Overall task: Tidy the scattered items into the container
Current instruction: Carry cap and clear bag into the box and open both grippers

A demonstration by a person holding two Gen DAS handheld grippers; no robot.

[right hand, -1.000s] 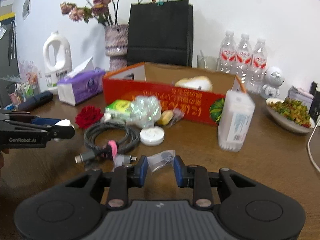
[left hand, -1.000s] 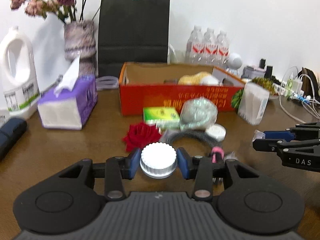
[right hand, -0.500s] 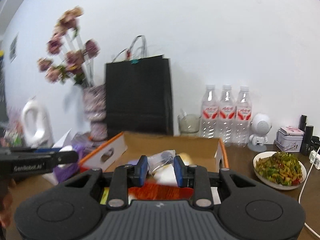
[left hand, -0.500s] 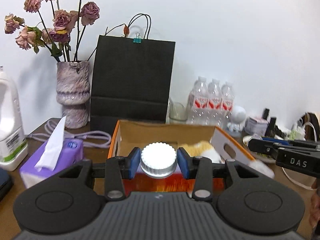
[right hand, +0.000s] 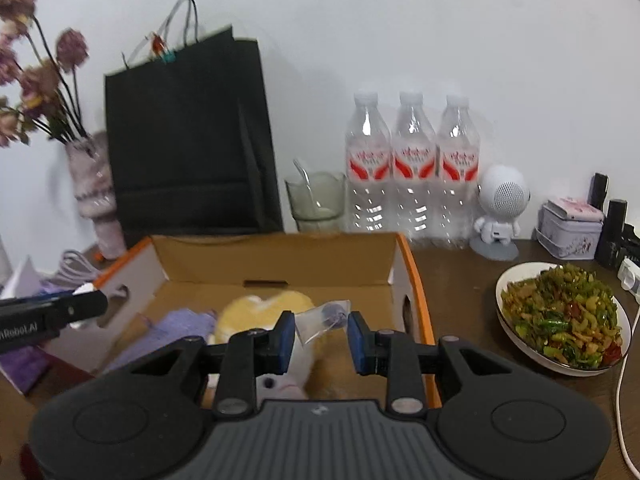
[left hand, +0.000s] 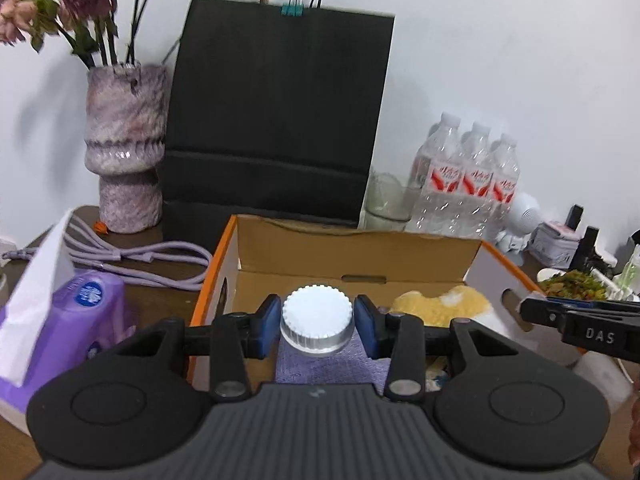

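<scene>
My left gripper [left hand: 318,324] is shut on a white ribbed cap [left hand: 318,320] and holds it over the near left part of the open orange cardboard box [left hand: 360,240]. My right gripper [right hand: 321,338] is shut on a small clear plastic bag [right hand: 320,320] with a dark piece inside, above the box [right hand: 280,256] towards its right. Inside the box lie a yellow soft thing [left hand: 440,306] and a purple cloth [right hand: 180,324]. Each gripper's tip shows at the edge of the other's view, level with the box walls.
Behind the box stand a black paper bag [left hand: 276,120], a vase of dried flowers [left hand: 124,148], a glass [right hand: 316,204] and three water bottles [right hand: 412,168]. A purple tissue pack [left hand: 76,312] sits left of the box, a plate of food [right hand: 560,316] to its right.
Both grippers rose from the scattered items on the table and moved forward over the open box, each still carrying its item. The jaws have not changed.
</scene>
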